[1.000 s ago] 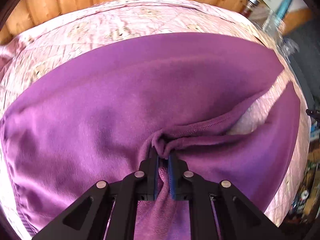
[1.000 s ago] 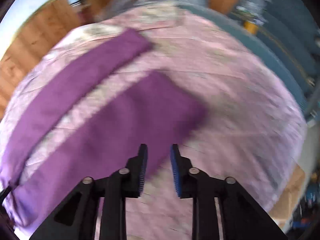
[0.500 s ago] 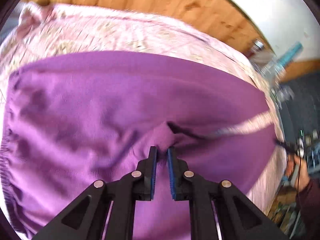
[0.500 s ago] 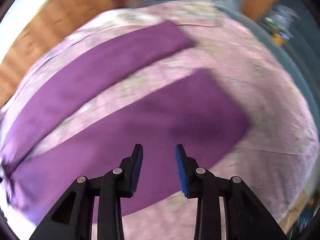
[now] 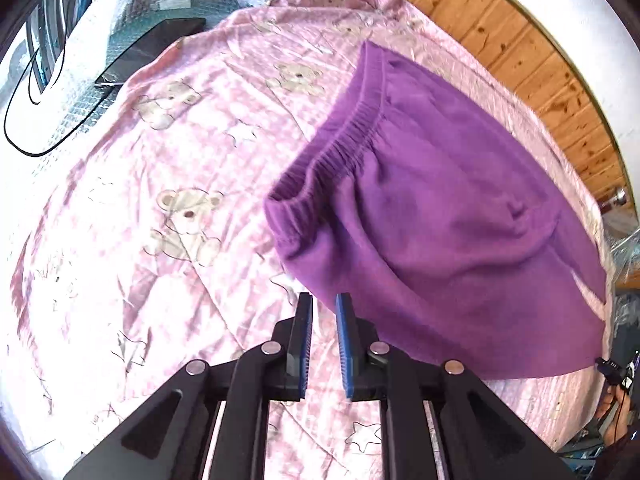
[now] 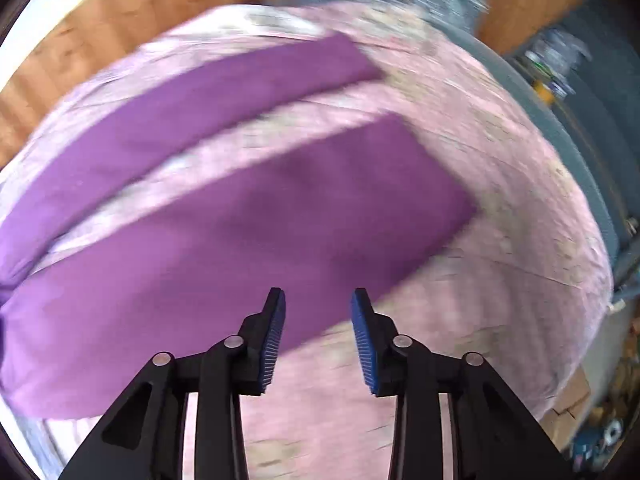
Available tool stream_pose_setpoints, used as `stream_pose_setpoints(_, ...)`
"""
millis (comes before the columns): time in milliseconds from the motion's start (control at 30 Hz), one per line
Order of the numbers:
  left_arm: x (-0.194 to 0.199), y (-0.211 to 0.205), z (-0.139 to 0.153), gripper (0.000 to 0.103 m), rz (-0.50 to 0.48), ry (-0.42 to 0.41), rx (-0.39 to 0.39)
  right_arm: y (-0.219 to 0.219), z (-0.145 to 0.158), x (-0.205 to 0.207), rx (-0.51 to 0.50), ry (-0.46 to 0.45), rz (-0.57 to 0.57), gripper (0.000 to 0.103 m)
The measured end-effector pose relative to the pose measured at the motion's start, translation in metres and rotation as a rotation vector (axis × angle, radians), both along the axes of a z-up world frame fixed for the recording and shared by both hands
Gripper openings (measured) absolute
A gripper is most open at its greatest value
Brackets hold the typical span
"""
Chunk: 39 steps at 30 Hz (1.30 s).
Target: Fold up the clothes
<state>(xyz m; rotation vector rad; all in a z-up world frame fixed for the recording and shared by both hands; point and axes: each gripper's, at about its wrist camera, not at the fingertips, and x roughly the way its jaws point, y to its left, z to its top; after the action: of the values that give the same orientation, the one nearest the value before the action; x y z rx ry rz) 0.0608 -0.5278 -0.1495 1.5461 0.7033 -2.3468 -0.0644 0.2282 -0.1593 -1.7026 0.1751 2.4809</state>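
Note:
Purple trousers (image 5: pixel 440 208) lie flat on a pink bear-print blanket (image 5: pixel 160 200). Their elastic waistband (image 5: pixel 340 144) faces left in the left wrist view. My left gripper (image 5: pixel 323 300) hovers just off the trousers' near edge, its fingers a narrow gap apart and empty. In the blurred right wrist view the two legs run side by side: the near leg (image 6: pixel 240 240) and the far leg (image 6: pixel 200 104), with a strip of blanket (image 6: pixel 500 200) between them. My right gripper (image 6: pixel 318 296) is open above the near leg's lower edge, holding nothing.
A dark flat device (image 5: pixel 152 46) and a black cable (image 5: pixel 24 120) lie on a bubble-wrap surface beyond the blanket's left edge. A wooden wall (image 5: pixel 520 52) runs behind. A person's hand (image 5: pixel 616 424) shows at the lower right. A cardboard box (image 6: pixel 572 400) sits off the bed.
My left gripper has let go of the bunched crotch fabric and swung left toward the waistband side. The right gripper's fingers have spread wider and it has shifted over the near leg.

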Motion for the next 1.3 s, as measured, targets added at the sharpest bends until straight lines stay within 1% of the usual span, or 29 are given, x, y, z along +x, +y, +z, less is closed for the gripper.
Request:
stream_pose_setpoints(33, -0.002, -0.006, 0.002, 0.028, 0.017, 0.006, -0.010, -0.025, 0.005, 0.000, -0.025, 0.012, 0.058, 0.038)
stream_pose_setpoints(100, -0.017, -0.012, 0.003, 0.032, 0.018, 0.042, 0.013, -0.077, 0.008, -0.007, -0.061, 0.017, 0.167, 0.038)
stream_pose_setpoints(133, -0.028, -0.014, 0.003, 0.033, 0.007, 0.058, 0.022, -0.101, 0.006, -0.011, -0.074, 0.013, 0.203, 0.038)
stream_pose_setpoints(200, -0.046, -0.012, -0.003, 0.034, -0.046, 0.058, 0.011, -0.139, 0.001, -0.013, -0.084, -0.005, 0.254, 0.038)
stream_pose_setpoints(233, -0.051, -0.012, -0.008, 0.034, -0.079, 0.037, -0.023, -0.149, -0.005, -0.015, -0.084, -0.014, 0.273, 0.038)
stream_pose_setpoints(267, -0.052, -0.013, -0.014, 0.034, -0.108, 0.003, -0.082, -0.153, -0.013, -0.015, -0.057, -0.036, 0.277, 0.038)
stream_pose_setpoints(300, -0.051, -0.017, -0.021, 0.034, -0.126, -0.037, -0.131, -0.150, -0.023, -0.013, 0.013, -0.079, 0.252, 0.037)
stream_pose_setpoints(333, -0.046, -0.027, -0.027, 0.035, -0.124, -0.054, -0.136, -0.142, -0.031, -0.011, 0.064, -0.112, 0.219, 0.046)
stream_pose_setpoints(367, -0.038, -0.039, -0.028, 0.036, -0.120, -0.025, -0.105, -0.122, -0.037, -0.009, 0.048, -0.115, 0.161, 0.054)
stream_pose_setpoints(400, -0.031, -0.050, -0.026, 0.035, -0.119, -0.004, -0.087, -0.103, -0.038, -0.007, 0.025, -0.110, 0.107, 0.054)
stream_pose_setpoints(433, -0.026, -0.056, -0.025, 0.035, -0.124, 0.004, -0.079, -0.090, -0.037, -0.004, 0.026, -0.121, 0.075, 0.054)
stream_pose_setpoints(500, -0.020, -0.058, -0.021, 0.036, -0.157, -0.014, -0.091, -0.068, -0.033, -0.001, 0.060, -0.153, 0.013, 0.048)
stream_pose_setpoints(567, -0.016, -0.060, -0.014, 0.041, -0.172, -0.025, -0.098, -0.046, -0.019, 0.002, 0.011, -0.135, -0.063, 0.047)
stream_pose_setpoints(600, -0.015, -0.059, -0.007, 0.043, -0.173, -0.017, -0.104, -0.036, -0.010, 0.002, -0.017, -0.113, -0.096, 0.047)
stream_pose_setpoints(700, -0.020, -0.055, 0.017, 0.043, -0.183, 0.018, -0.135, -0.010, 0.012, -0.001, -0.058, -0.058, -0.150, 0.048)
stream_pose_setpoints(767, -0.029, -0.064, 0.022, 0.043, -0.159, 0.018, -0.135, 0.003, 0.019, -0.005, -0.085, -0.033, -0.194, 0.048)
stream_pose_setpoints(867, -0.044, -0.078, 0.028, 0.043, -0.123, 0.018, -0.135, 0.017, 0.026, -0.013, -0.075, -0.020, -0.256, 0.048)
stream_pose_setpoints(900, -0.047, -0.084, 0.030, 0.043, -0.105, 0.020, -0.113, 0.019, 0.026, -0.017, -0.071, -0.015, -0.264, 0.048)
stream_pose_setpoints(967, -0.050, -0.095, 0.035, 0.043, -0.060, 0.068, -0.011, 0.037, 0.018, -0.027, -0.072, -0.008, -0.276, 0.048)
stream_pose_setpoints(1000, -0.053, -0.092, 0.039, 0.043, -0.057, 0.097, 0.026, 0.046, 0.013, -0.032, -0.072, -0.005, -0.282, 0.048)
stream_pose_setpoints(1067, -0.062, -0.078, 0.040, 0.043, -0.091, 0.129, 0.088, 0.063, 0.004, -0.038, -0.078, -0.012, -0.291, 0.048)
stream_pose_setpoints(1100, -0.068, -0.065, 0.037, 0.043, -0.121, 0.128, 0.109, 0.071, -0.001, -0.037, -0.081, -0.021, -0.297, 0.048)
stream_pose_setpoints(1167, -0.079, -0.035, 0.026, 0.043, -0.190, 0.100, 0.121, 0.090, -0.013, -0.032, -0.066, -0.047, -0.317, 0.048)
stream_pose_setpoints(1200, -0.082, -0.025, 0.017, 0.043, -0.214, 0.067, 0.108, 0.101, -0.021, -0.027, -0.021, -0.083, -0.332, 0.047)
stream_pose_setpoints(1233, -0.084, -0.017, 0.005, 0.043, -0.225, 0.020, 0.084, 0.113, -0.027, -0.022, 0.009, -0.110, -0.348, 0.059)
stream_pose_setpoints(1267, -0.084, -0.013, -0.004, 0.043, -0.224, -0.017, 0.056, 0.124, -0.027, -0.017, -0.005, -0.109, -0.364, 0.061)
stream_pose_setpoints(1300, -0.081, -0.016, -0.010, 0.042, -0.204, -0.039, 0.023, 0.135, -0.027, -0.012, -0.018, -0.108, -0.381, 0.059)
